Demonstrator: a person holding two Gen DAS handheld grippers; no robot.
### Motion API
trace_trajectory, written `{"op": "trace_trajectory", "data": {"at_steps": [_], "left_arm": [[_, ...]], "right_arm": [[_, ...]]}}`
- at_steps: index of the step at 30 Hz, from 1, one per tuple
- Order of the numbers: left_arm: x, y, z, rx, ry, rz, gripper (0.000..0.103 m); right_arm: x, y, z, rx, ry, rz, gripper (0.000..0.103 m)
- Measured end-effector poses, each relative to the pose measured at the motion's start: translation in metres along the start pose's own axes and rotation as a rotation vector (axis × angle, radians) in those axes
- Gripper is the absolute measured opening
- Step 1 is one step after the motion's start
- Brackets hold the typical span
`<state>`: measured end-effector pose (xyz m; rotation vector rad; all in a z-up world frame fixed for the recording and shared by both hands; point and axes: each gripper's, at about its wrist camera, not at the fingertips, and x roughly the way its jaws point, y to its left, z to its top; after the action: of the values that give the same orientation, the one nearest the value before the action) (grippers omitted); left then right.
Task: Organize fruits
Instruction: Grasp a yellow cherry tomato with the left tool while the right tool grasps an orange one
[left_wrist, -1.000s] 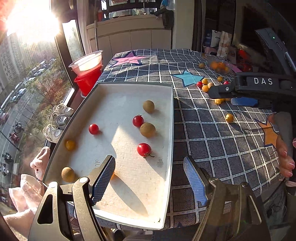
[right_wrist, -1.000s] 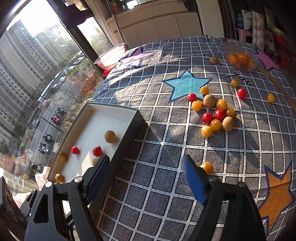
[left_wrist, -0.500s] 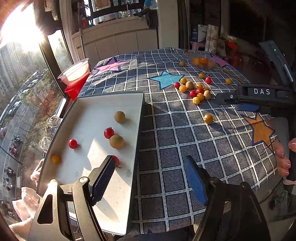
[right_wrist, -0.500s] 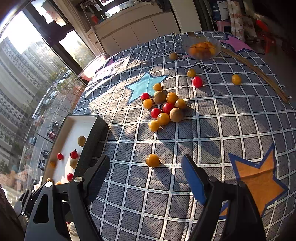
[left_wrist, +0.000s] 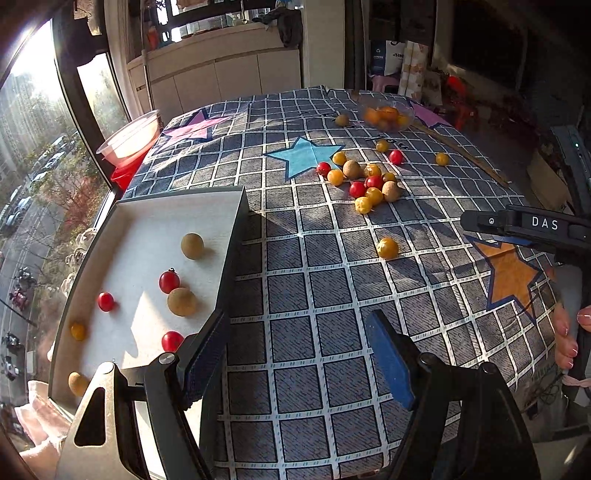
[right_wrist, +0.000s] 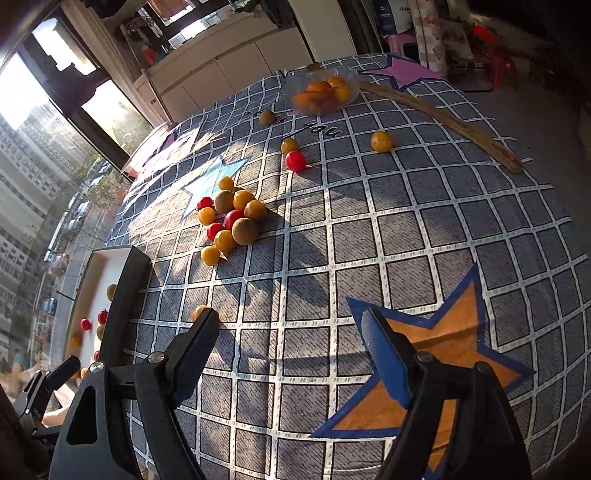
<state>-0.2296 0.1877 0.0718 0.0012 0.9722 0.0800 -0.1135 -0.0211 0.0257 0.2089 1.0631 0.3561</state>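
Observation:
A white tray (left_wrist: 147, 229) at the table's left edge holds several red, yellow and brown fruits; it also shows in the right wrist view (right_wrist: 98, 273). A pile of fruits (left_wrist: 364, 181) lies mid-table, also in the right wrist view (right_wrist: 231, 219). A lone yellow fruit (left_wrist: 387, 247) lies nearer, partly hidden behind my right gripper's left finger (right_wrist: 201, 328). My left gripper (left_wrist: 299, 350) is open and empty beside the tray's right wall. My right gripper (right_wrist: 291, 343) is open and empty over the cloth; it shows in the left wrist view (left_wrist: 524, 225).
A glass bowl of orange fruits (right_wrist: 321, 92) stands at the far side, with a wooden stick (right_wrist: 443, 122) to its right. Loose fruits (right_wrist: 381, 141) lie near it. A pink tub on a red bucket (left_wrist: 129, 144) stands off the table's left corner by the window.
Both grippers have swung right, away from the tray and toward the fruit pile. The lone yellow fruit now sits by my right gripper's left finger. Both stay open.

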Motion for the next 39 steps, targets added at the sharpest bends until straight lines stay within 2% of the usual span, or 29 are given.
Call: {"op": "trace_trajectory", "data": {"at_steps": [9,19,28,30,31,34,35,37,39], "left_arm": [[0.040,-0.036,0.023,0.031,0.031,-0.022,0.077],[0.078,-0.067,0.041,0.066,0.049,-0.031,0.077],[0.098,-0.078,0.051,0.057,0.062,-0.036,0.077],[0.101,-0.080,0.051,0.053,0.067,-0.047,0.072],[0.101,-0.080,0.052,0.046,0.064,-0.059,0.066],[0.101,-0.083,0.053,0.051,0.061,-0.053,0.064],[0.101,-0.083,0.053,0.051,0.061,-0.059,0.059],[0.100,-0.085,0.054,0.049,0.063,-0.080,0.050],[0.099,-0.088,0.054,0.057,0.057,-0.083,0.037]], "right_arm": [[0.014,-0.006,0.017,-0.063,-0.022,-0.097,0.082],[0.037,-0.058,0.061,0.074,-0.040,-0.163,0.082],[0.069,-0.058,0.107,0.073,-0.104,-0.242,0.081],[0.076,-0.055,0.116,0.055,-0.114,-0.267,0.077],[0.079,-0.053,0.120,0.044,-0.118,-0.277,0.076],[0.087,-0.047,0.128,0.014,-0.129,-0.316,0.066],[0.089,-0.046,0.130,0.007,-0.133,-0.327,0.062],[0.091,-0.043,0.132,-0.004,-0.141,-0.344,0.048],[0.092,-0.043,0.134,-0.009,-0.144,-0.344,0.027]]}}
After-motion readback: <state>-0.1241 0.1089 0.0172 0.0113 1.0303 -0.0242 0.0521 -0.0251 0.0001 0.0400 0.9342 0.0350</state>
